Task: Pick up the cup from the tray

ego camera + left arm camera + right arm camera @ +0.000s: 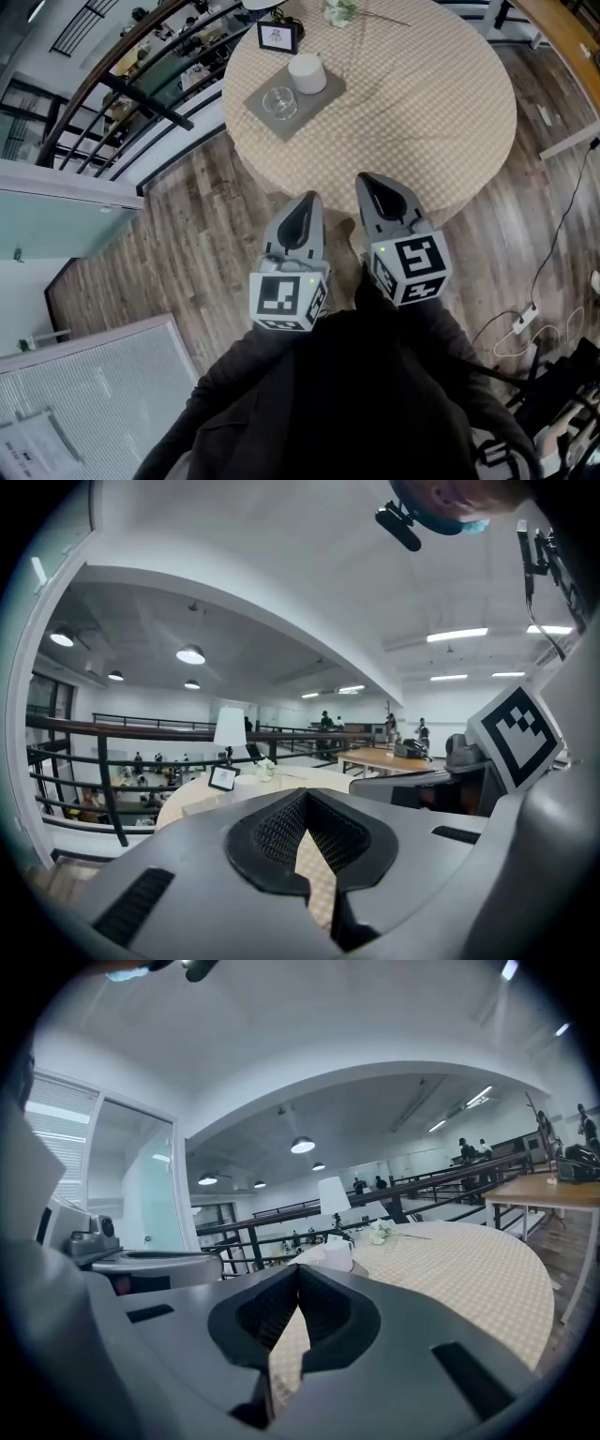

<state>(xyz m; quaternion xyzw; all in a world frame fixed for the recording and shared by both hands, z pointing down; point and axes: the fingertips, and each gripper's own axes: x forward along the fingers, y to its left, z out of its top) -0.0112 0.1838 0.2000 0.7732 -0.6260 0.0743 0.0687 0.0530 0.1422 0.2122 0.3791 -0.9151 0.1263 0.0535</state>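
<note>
A grey tray (315,103) lies on the far left part of a round table (412,103) covered in checked cloth. A clear glass cup (280,101) and a white cup (307,73) stand on the tray. The white cup (339,1252) also shows past the jaws in the right gripper view. My left gripper (307,202) and right gripper (367,181) are side by side at the table's near edge, well short of the tray. Both point toward the table. The jaws of the left gripper (305,799) and the right gripper (298,1272) are shut with nothing between them.
A small framed sign (278,36) and a vase of flowers (339,11) stand behind the tray. A dark railing (122,94) runs along the left, over a lower floor. A glass partition (66,202) is at the near left, and cables (530,323) lie on the wooden floor at right.
</note>
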